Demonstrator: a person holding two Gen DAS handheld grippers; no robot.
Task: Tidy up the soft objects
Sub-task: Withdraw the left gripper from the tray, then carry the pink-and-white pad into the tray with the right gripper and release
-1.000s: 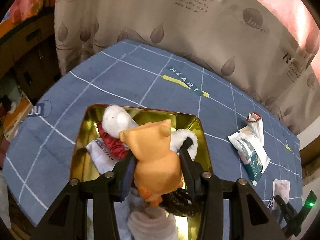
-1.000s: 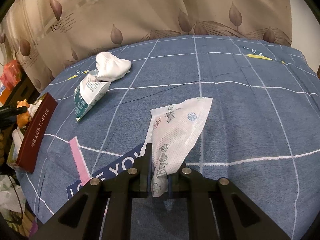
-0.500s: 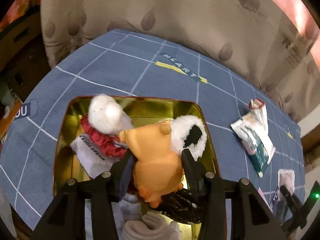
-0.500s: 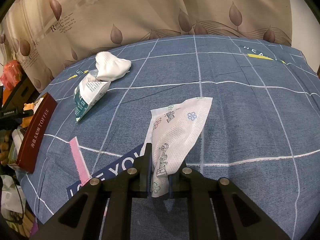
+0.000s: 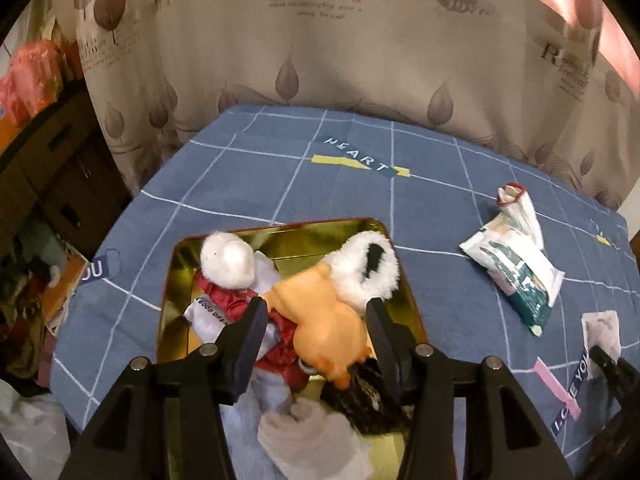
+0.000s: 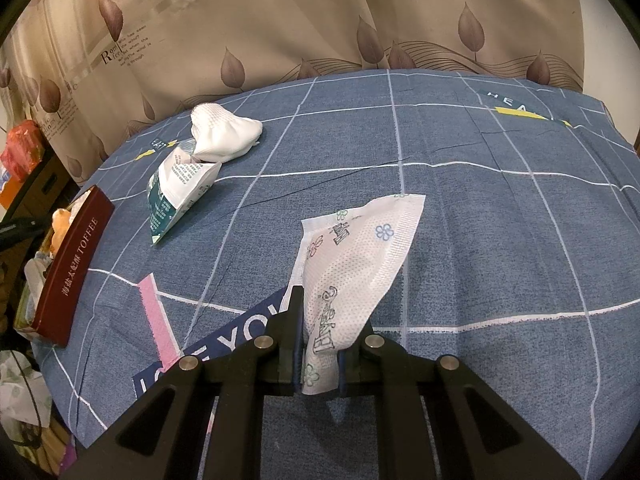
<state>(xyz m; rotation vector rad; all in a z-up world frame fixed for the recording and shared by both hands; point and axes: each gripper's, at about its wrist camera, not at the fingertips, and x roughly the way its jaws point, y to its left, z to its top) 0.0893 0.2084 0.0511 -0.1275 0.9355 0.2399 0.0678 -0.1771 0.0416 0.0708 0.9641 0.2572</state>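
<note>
Blue grid-patterned cloth is covering the counter (image 6: pixel 480 208), with a leaf-print curtain hanging behind.

Item: gold tin (image 5: pixel 176 280), red-sided, sitting at the counter's left end and filling with soft things: a white-headed doll in red (image 5: pixel 228 264), a white fluffy piece with a black centre (image 5: pixel 368 268), an orange plush toy (image 5: pixel 324 320).

Item: left gripper (image 5: pixel 316 336). I am letting the orange plush go into the tin; my jaws have just been opening and are standing about half wide, the toy between them but clear of the pads on both sides. Judged step: release of this toy, nearly done.

Item: right gripper (image 6: pixel 320 344). I am pinching a white printed wipe packet (image 6: pixel 360 256) by its near end, jaws narrow, its far end pointing away over the cloth.

Items waiting on the cloth: a green-and-white packet (image 6: pixel 176 188) and a white sock (image 6: pixel 224 132) just beyond it.

Next move, as I judge it: lifting my left jaws clear without snagging the plush, then carrying the wipe packet across to the tin.
</note>
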